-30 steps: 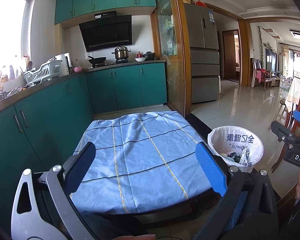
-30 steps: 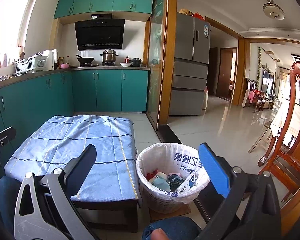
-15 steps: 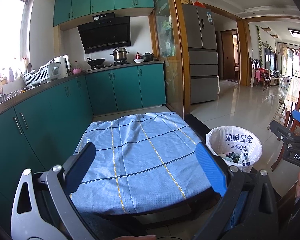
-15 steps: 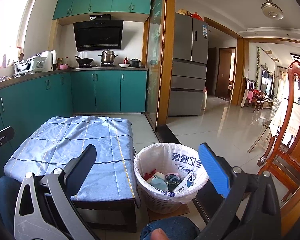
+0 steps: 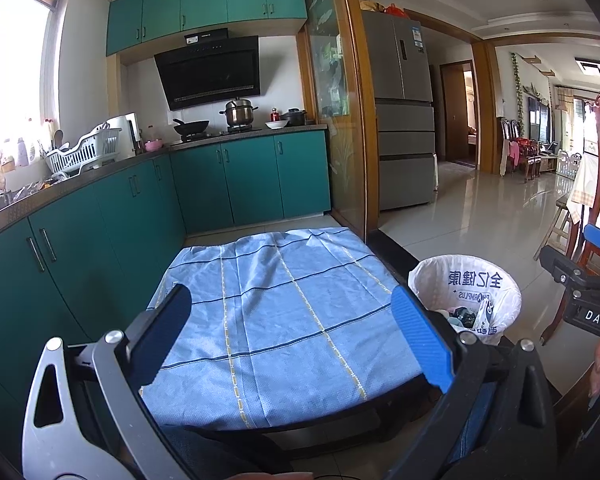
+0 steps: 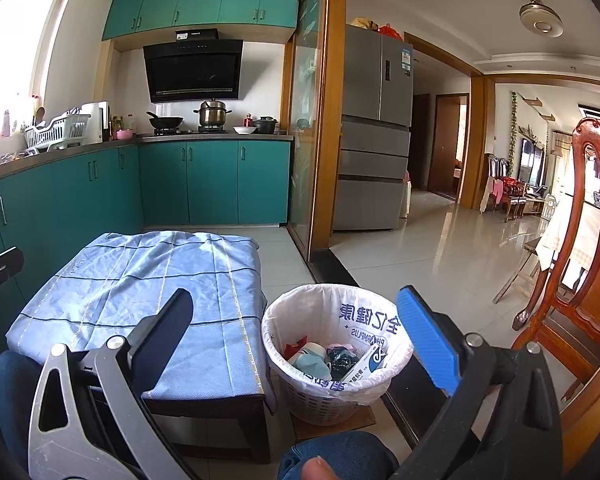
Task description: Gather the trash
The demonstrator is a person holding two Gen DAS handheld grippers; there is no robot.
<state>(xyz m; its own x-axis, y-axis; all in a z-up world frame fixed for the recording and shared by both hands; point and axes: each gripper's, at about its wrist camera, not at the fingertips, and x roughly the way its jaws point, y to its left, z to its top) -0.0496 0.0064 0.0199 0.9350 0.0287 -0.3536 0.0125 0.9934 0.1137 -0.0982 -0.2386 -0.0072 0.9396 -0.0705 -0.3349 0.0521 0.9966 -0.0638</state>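
Observation:
A white-lined waste basket stands on the floor right of the low table, holding several pieces of trash. The same basket shows at the right in the left wrist view. A blue checked cloth covers the table with nothing on it. My left gripper is open above the table's near edge, empty. My right gripper is open, held above and just before the basket, empty. The right gripper's body shows at the far right of the left wrist view.
Teal kitchen cabinets run along the left and back. A carved wooden chair stands at the right. A grey fridge is behind a wooden door frame. The person's blue-jeaned knees are below.
Both views have drifted slightly; the basket sits a little further left in the right wrist view. Both grippers stay open and empty.

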